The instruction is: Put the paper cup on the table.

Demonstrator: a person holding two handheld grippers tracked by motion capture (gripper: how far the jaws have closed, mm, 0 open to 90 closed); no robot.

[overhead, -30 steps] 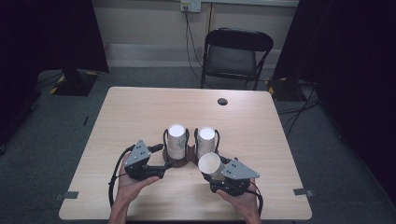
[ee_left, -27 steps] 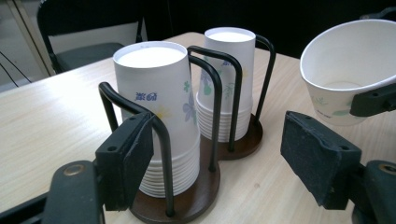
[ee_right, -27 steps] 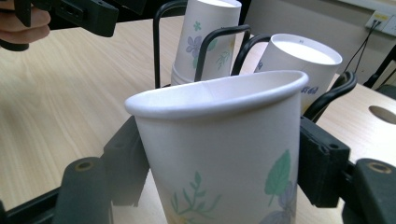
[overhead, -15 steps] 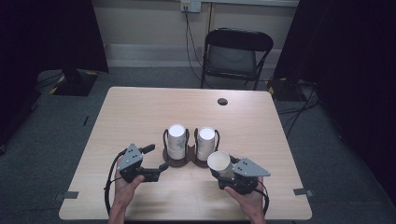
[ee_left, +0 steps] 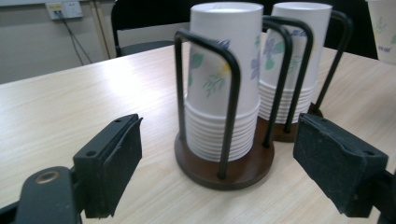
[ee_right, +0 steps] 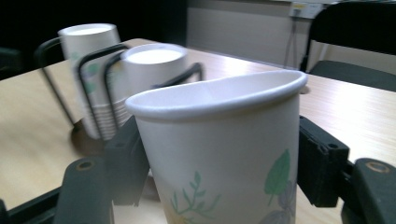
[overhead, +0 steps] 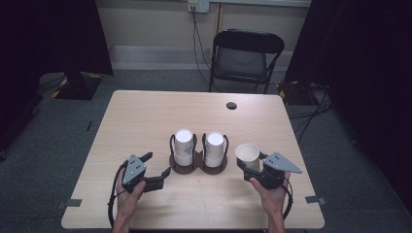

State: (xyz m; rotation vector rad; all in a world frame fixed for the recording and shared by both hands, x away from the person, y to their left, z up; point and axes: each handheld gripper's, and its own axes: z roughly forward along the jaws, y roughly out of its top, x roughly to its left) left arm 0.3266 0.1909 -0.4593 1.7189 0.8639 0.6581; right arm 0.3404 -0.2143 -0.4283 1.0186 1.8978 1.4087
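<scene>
Left gripper [overhead: 163, 175] agape, right gripper [overhead: 248, 170] clamped

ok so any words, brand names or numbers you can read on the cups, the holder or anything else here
None: no readable text on anything.
Paper cup in the right claw: leaf and flower print, no words.
Cup stacks in the wire holder: floral print, no lettering.
Wall socket: too small to tell whether it bears any marking.
</scene>
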